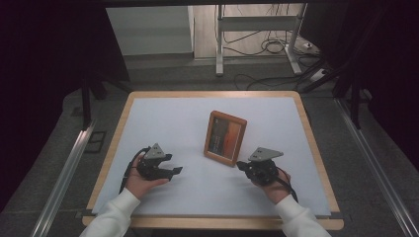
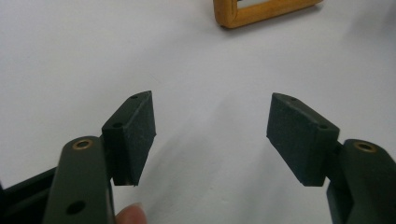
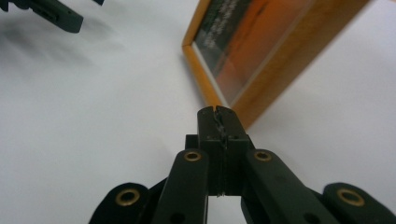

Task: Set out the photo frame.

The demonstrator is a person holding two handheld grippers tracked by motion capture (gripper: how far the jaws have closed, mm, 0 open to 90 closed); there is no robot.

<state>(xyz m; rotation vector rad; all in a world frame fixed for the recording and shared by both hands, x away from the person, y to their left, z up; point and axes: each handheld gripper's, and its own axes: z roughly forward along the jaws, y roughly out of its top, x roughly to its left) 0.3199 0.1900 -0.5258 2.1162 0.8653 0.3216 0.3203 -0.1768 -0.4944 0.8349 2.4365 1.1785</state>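
A wooden picture frame [image 1: 225, 138] with an orange and dark picture lies flat on the white table top [image 1: 168, 118], right of centre. My right gripper [image 1: 240, 165] rests just below the frame's near right corner, and its tip points at that corner. In the right gripper view the jaws [image 3: 218, 111] are pressed together with nothing between them, right beside the frame's edge [image 3: 261, 51]. My left gripper [image 1: 173, 164] lies on the table to the frame's left, open and empty [image 2: 212, 116]. A frame corner [image 2: 261, 11] shows beyond it.
The table has a wooden rim [image 1: 212, 94] and metal rails [image 1: 64, 173] run along both sides. Beyond the far edge, cables [image 1: 267, 47] and a metal stand [image 1: 220, 49] are on the floor. The left gripper [image 3: 56, 14] shows far off in the right gripper view.
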